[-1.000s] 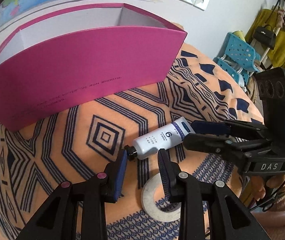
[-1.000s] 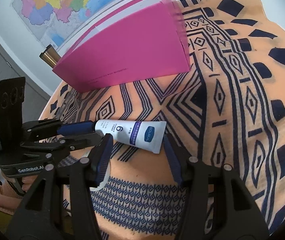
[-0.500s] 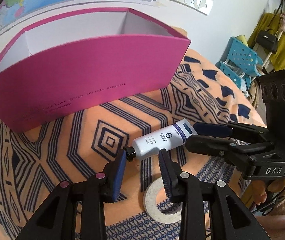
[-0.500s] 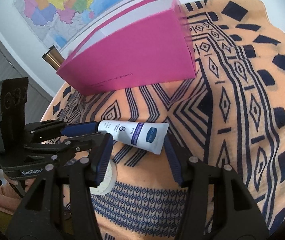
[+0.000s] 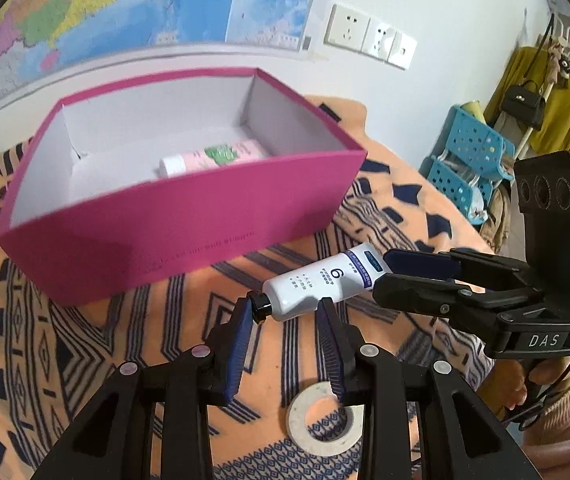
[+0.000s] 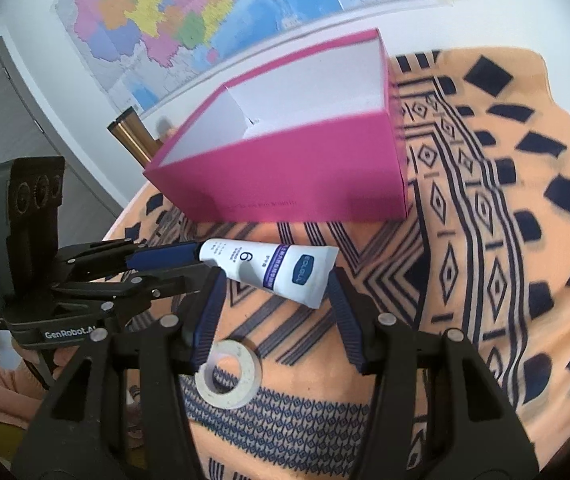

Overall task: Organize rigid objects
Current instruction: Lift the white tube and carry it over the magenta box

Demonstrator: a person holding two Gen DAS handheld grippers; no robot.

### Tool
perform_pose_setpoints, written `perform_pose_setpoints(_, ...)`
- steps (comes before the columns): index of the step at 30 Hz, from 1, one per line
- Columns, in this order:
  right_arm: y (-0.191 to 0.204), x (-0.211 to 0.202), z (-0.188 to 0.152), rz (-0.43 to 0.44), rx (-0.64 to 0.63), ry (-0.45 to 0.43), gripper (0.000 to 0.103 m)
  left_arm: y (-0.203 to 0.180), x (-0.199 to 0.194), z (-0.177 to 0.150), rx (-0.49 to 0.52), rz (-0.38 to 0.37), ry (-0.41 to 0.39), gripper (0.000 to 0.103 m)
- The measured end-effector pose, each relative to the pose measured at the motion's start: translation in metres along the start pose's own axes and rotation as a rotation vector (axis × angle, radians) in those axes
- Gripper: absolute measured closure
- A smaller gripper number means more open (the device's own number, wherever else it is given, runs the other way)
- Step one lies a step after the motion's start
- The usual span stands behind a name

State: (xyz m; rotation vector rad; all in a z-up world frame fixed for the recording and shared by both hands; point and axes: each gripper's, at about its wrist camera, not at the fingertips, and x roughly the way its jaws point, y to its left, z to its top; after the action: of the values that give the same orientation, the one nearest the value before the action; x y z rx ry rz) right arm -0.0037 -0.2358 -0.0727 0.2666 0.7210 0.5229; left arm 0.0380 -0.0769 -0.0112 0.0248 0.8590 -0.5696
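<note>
A white tube (image 5: 321,284) with a black cap and a big "6" on it hangs just above the orange patterned cloth (image 5: 85,340). My left gripper (image 5: 285,308) is shut on its cap end. My right gripper (image 6: 276,280) is shut on its flat crimped end, and the tube (image 6: 269,268) lies level between the two. In the right wrist view the left gripper (image 6: 195,260) comes in from the left. Behind the tube stands an open pink box (image 5: 189,232) with a pink and green tube (image 5: 213,158) lying on its white floor. The same box (image 6: 285,176) shows in the right wrist view.
A white tape roll (image 5: 325,420) lies flat on the cloth under the grippers. A brass cylinder (image 6: 133,140) stands behind the box's left corner. The wall with a map is close behind the box. Blue plastic baskets (image 5: 469,164) sit off the table's right side.
Both grippers have risen together with the tube held between them. The box's inside and the pink tube in it have come into view.
</note>
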Motion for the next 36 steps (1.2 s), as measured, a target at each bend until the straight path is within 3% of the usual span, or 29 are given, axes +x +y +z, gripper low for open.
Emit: perform_pose_setpoints(36, 0.017, -0.012, 0.058, -0.014, -0.113, -0.099, 0.047, 0.005, -0.016, 0.040, 0.010, 0.034, -0.084, 0.070)
